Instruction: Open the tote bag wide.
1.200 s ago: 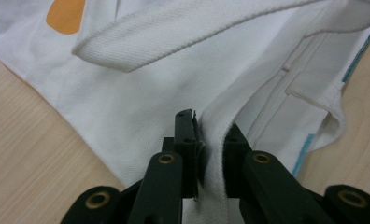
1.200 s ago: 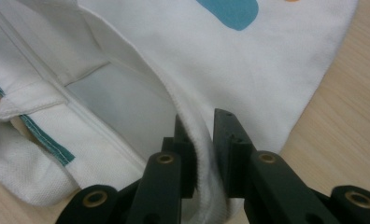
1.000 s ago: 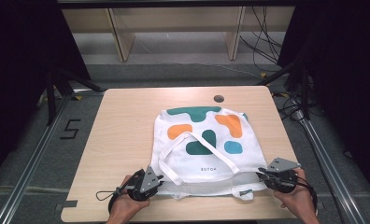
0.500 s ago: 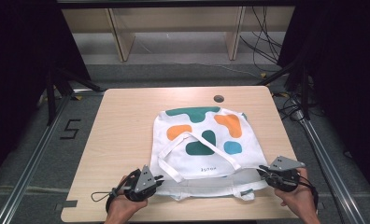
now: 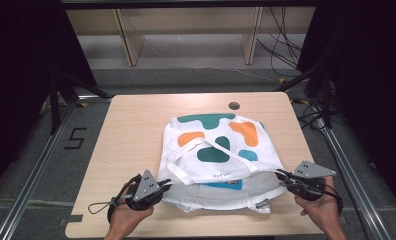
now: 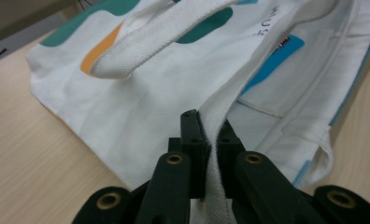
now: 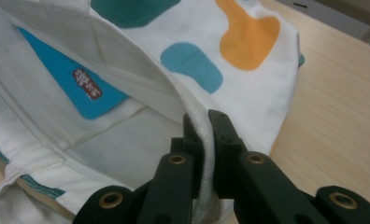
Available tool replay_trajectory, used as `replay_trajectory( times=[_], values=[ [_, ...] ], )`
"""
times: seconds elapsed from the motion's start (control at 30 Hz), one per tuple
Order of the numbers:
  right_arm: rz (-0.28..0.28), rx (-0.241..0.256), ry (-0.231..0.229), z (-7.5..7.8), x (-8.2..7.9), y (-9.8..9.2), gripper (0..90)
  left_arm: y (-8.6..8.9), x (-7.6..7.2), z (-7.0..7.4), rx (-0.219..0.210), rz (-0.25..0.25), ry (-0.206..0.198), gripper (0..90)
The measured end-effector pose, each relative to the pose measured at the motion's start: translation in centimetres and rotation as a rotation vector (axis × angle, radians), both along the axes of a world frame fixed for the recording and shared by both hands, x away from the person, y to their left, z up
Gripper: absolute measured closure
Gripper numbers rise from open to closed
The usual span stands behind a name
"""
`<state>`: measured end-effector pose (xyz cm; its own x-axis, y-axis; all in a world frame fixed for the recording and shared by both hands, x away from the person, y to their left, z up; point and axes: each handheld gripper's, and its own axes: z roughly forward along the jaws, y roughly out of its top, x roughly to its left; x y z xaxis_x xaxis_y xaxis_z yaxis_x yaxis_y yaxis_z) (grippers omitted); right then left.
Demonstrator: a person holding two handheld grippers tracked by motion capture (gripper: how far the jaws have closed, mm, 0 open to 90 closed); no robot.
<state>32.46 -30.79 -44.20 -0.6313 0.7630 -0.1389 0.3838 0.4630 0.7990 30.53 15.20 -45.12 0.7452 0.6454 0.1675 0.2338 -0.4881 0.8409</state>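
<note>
- The white cloth tote bag with green, orange and blue blobs (image 5: 218, 150) lies flat on the light wooden worktop (image 5: 136, 125), its open mouth toward the person.
- The left gripper (image 5: 161, 186) has its jaws closed on the upper hem at the left corner of the mouth.
- The right gripper (image 5: 281, 176) has its jaws closed on the same hem at the right corner.
- The hem runs left to right between them, so I judge that the next move needs both hands to go together; neither is nearer.
- The white woven handle (image 6: 160, 35) rests on the printed side.
</note>
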Motion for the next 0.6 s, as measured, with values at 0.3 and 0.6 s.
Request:
replay_trajectory(
  times=[0.3,0.6],
  values=[
    [0.017,0.052,-0.064,3.3,0.8,0.6,88.0,0.5,0.6,3.0,-0.060,0.032,-0.052,86.5],
    [0.061,0.063,-0.214,8.8,1.4,0.8,88.3,1.4,0.9,8.5,-0.108,0.069,-0.209,86.6]
  ],
)
